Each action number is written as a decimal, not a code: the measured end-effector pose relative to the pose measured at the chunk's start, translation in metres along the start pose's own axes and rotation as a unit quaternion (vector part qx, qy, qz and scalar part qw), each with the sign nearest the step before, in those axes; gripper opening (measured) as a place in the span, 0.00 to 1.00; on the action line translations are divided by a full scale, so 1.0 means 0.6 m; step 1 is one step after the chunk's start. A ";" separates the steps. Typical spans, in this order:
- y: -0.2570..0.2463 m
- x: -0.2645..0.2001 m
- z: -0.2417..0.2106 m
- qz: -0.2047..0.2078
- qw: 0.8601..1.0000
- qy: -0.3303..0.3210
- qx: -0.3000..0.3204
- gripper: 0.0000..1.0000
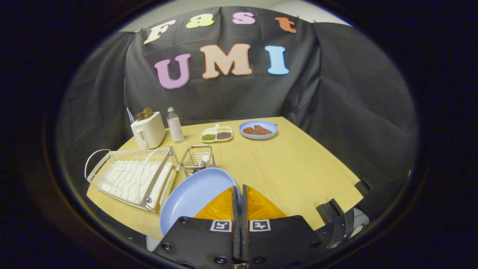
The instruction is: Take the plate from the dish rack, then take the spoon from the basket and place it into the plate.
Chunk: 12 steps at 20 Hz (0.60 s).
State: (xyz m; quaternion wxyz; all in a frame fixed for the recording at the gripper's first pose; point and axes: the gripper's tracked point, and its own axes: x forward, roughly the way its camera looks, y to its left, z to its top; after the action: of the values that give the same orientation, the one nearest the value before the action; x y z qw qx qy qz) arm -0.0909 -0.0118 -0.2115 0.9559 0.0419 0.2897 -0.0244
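Observation:
My gripper (239,188) is shut on the rim of a light blue plate (192,196), which hangs tilted above the table just to the left of the fingers. Beyond the plate stands a small wire basket (197,160) with the pale end of a spoon (205,160) poking up inside it. Left of the basket sits the white wire dish rack (130,176), with no dishes in it.
On the wooden table (298,168), a white toaster (148,130) and a clear bottle (174,125) stand behind the rack. Farther back lie a divided tray of beans (216,134) and a second blue plate with brown food (258,129). Black brackets (332,215) sit at the table's near right edge.

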 end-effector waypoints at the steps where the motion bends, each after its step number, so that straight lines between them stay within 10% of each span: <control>1: 0.000 0.006 -0.005 0.005 1.000 0.005 -0.001 0.03; 12: -0.001 0.074 -0.077 0.046 0.997 0.063 0.029 0.06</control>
State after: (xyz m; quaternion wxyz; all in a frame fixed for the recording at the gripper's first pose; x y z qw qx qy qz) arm -0.0797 -0.0090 -0.2745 0.9341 0.0841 0.3466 0.0137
